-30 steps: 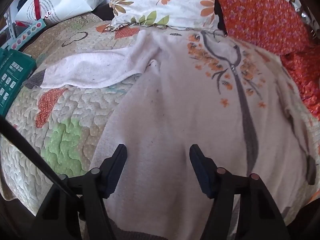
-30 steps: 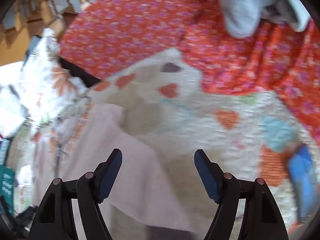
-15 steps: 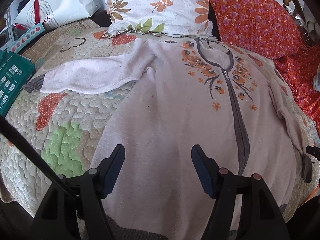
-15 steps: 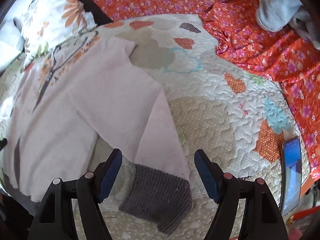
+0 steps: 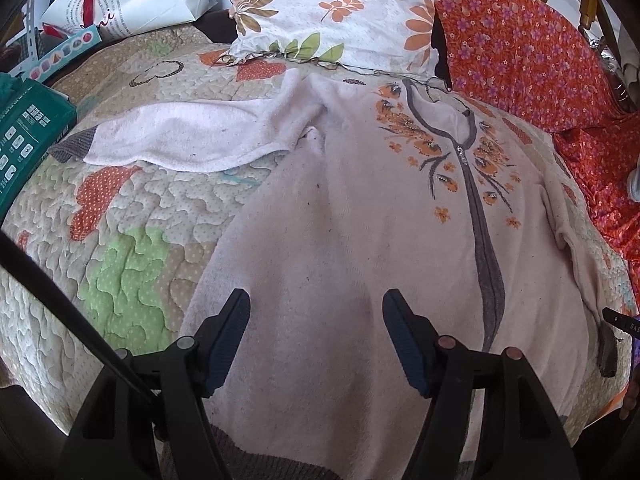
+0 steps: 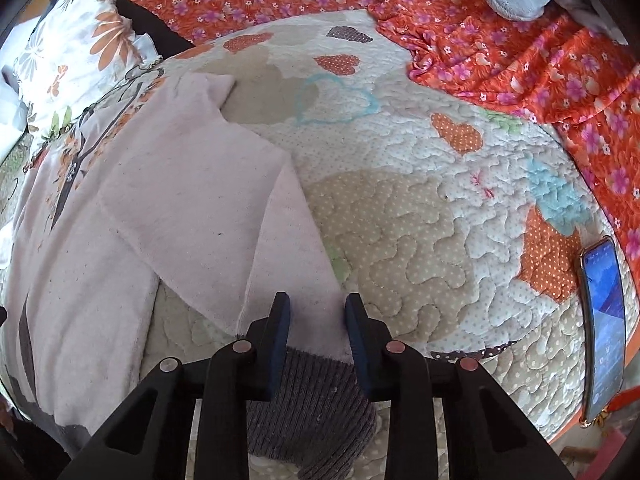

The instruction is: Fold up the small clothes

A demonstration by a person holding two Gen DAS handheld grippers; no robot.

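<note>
**Right tongs narrowing over a ribbed grey cuff**

My right tongs (image 6: 316, 314) have just been closing; the jaws stand narrow, with the sleeve's end between them where soft pink fleece meets the ribbed grey cuff (image 6: 316, 396). Whether the pads already press the cloth I cannot tell

My left tongs (image 5: 316, 320) stand wide above the lower front of the pink cardigan (image 5: 360, 220), gripping nothing. The cardigan lies flat and face up on the quilted bedspread (image 5: 120, 240), fuzzy and pilled, a grey zip band (image 5: 486, 248) running down its middle with orange embroidered leaves on either side. Its other sleeve (image 5: 180, 140) stretches sideways, ending in a matching grey cuff

The bedspread is puffy, stitched in wavy lines, with dotted heart patches. A floral pillow (image 5: 336, 8) sits at the cardigan's collar, an orange flowered cloth (image 6: 500, 40) lies crumpled beyond, and a glossy phone (image 6: 604, 320) rests near the bed's edge
</note>
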